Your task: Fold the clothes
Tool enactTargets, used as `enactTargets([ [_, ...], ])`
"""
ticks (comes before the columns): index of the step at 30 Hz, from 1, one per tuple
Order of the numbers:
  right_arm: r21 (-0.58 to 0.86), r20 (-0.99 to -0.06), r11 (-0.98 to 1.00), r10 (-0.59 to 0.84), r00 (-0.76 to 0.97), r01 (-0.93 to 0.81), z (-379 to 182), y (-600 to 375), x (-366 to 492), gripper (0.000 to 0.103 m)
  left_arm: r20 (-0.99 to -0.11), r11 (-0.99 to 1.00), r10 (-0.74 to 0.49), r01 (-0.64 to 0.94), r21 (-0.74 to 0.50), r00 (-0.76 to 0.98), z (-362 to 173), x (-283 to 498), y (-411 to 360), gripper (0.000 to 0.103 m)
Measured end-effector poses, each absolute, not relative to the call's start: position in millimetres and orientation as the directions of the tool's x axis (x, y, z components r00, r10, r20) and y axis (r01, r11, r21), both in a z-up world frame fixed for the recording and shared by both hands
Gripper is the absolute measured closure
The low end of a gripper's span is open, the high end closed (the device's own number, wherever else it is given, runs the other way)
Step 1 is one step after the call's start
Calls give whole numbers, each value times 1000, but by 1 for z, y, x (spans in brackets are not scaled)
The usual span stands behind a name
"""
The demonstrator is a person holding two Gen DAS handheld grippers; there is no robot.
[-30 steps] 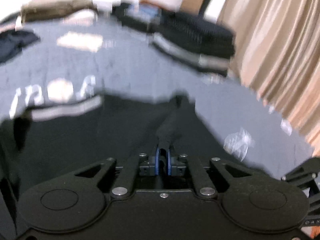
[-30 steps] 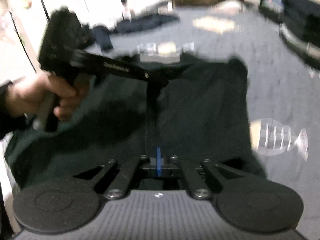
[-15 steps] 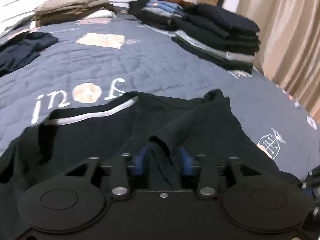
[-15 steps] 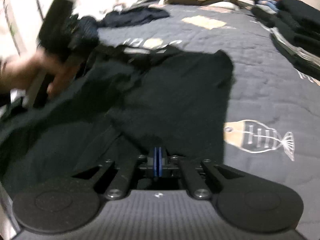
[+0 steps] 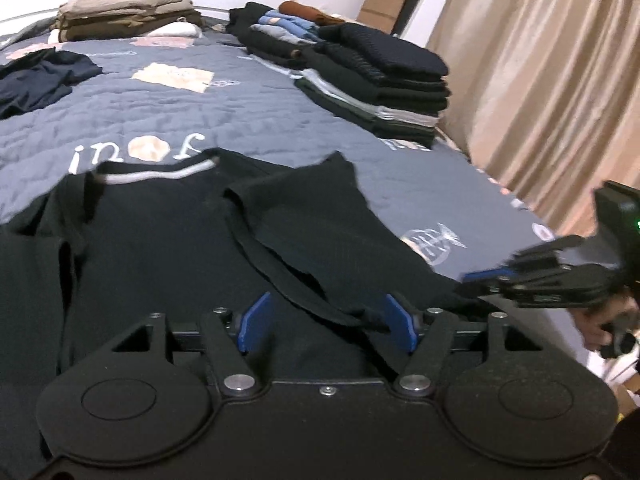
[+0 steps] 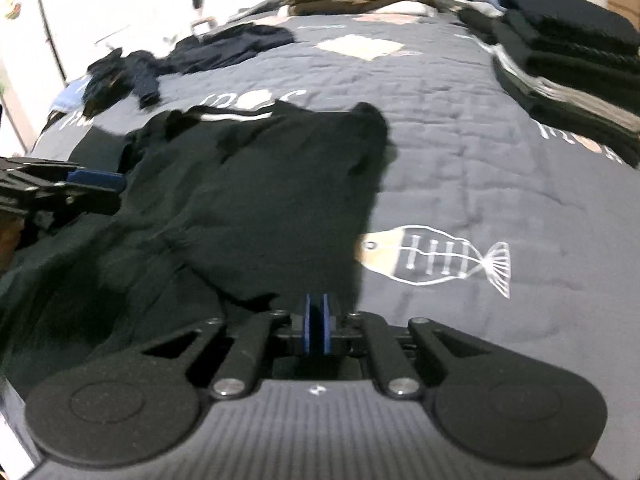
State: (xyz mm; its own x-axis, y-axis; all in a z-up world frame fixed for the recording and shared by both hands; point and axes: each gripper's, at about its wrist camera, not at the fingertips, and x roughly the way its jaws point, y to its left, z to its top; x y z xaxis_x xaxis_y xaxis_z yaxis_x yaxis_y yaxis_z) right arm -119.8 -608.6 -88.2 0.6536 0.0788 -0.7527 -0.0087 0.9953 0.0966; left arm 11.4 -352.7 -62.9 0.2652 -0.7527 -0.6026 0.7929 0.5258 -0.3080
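Observation:
A black shirt [image 5: 160,248] with a white-striped collar [image 5: 160,174] lies on the grey-blue quilt [image 5: 240,112], its right side folded over the middle. My left gripper [image 5: 328,320] hovers at the shirt's near edge with its jaws opening wide. A loose fold edge lies between the blue pads [image 5: 256,322], which do not press on it. My right gripper [image 6: 317,324] sits at the hem of the shirt [image 6: 260,200]. Its jaws are opening, with only a narrow slit between them and no pinch on the cloth. Each gripper shows in the other's view: the right gripper [image 5: 480,280] and the left gripper [image 6: 92,184].
A tall stack of folded dark clothes [image 5: 380,84] stands at the far right of the bed. A khaki folded pile [image 5: 120,12] lies at the headboard and loose navy garments [image 5: 36,80] at the far left. Beige curtains [image 5: 540,80] hang on the right. A person's hand [image 5: 600,324] holds the right gripper.
The left jaws went from shut on a pinch of shirt to wide apart and let the fold drop flat. The right jaws have parted slightly. Both grippers have drawn back toward the near edge.

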Motion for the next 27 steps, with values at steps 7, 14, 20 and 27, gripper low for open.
enactTargets([
  [7, 51, -763, 998, 64, 643, -39, -90, -600, -120, 79, -607, 565, -738, 761, -318, 294, -73, -4, -334, 39],
  [14, -36, -766, 997, 17, 643, -70, -94, -590, -118, 75, -591, 527, -765, 776, -347, 255, -75, -15, -337, 35],
  [20, -53, -776, 998, -26, 630, -25, -104, -598, -118, 87, -544, 434, -817, 825, -361, 192, -63, -39, -349, 35],
  [27, -152, -731, 988, -140, 668, 41, -99, -608, -124, 97, -528, 406, -832, 837, -367, 172, -62, -47, -352, 35],
])
